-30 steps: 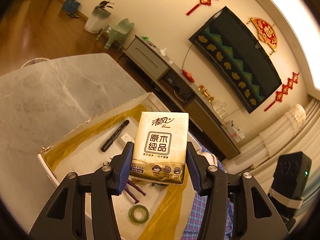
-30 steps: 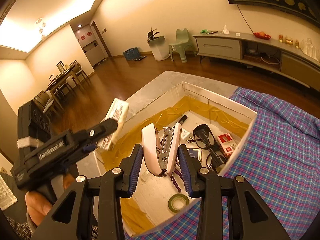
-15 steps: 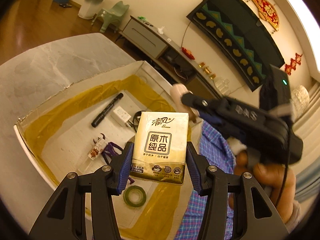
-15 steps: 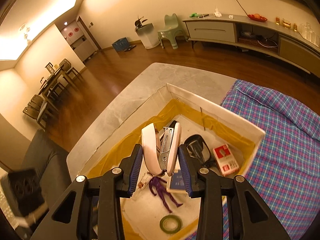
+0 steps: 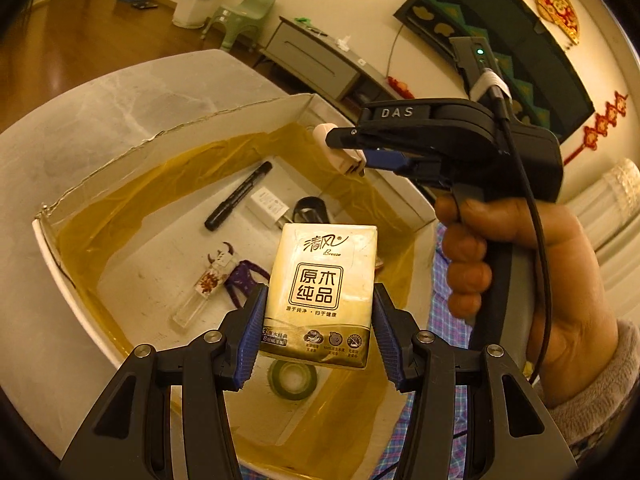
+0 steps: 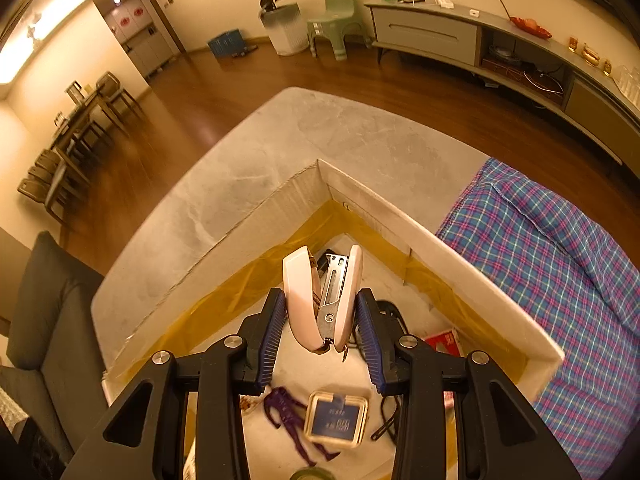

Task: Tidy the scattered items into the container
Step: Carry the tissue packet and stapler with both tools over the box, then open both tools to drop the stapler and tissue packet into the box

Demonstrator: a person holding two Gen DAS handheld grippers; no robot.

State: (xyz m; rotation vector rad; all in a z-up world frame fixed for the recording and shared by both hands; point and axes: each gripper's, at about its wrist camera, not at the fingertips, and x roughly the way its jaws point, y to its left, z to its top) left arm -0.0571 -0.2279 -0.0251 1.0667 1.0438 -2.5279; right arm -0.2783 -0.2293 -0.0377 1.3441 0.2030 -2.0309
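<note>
The left gripper (image 5: pixel 318 322) tilts downward, its blue pads (image 5: pixel 252 336) pressed on both sides of a tissue pack (image 5: pixel 322 288) that stands upright between them. The right gripper (image 6: pixel 320 324) points more steeply down, jaws clamped on a stapler (image 6: pixel 322 298). Seen from the left wrist, the right gripper (image 5: pixel 360 160) reaches in from the right, above and beyond the left one, a hand (image 5: pixel 520 264) in a fuzzy sleeve (image 5: pixel 600 392) wrapped round its grip.
</note>
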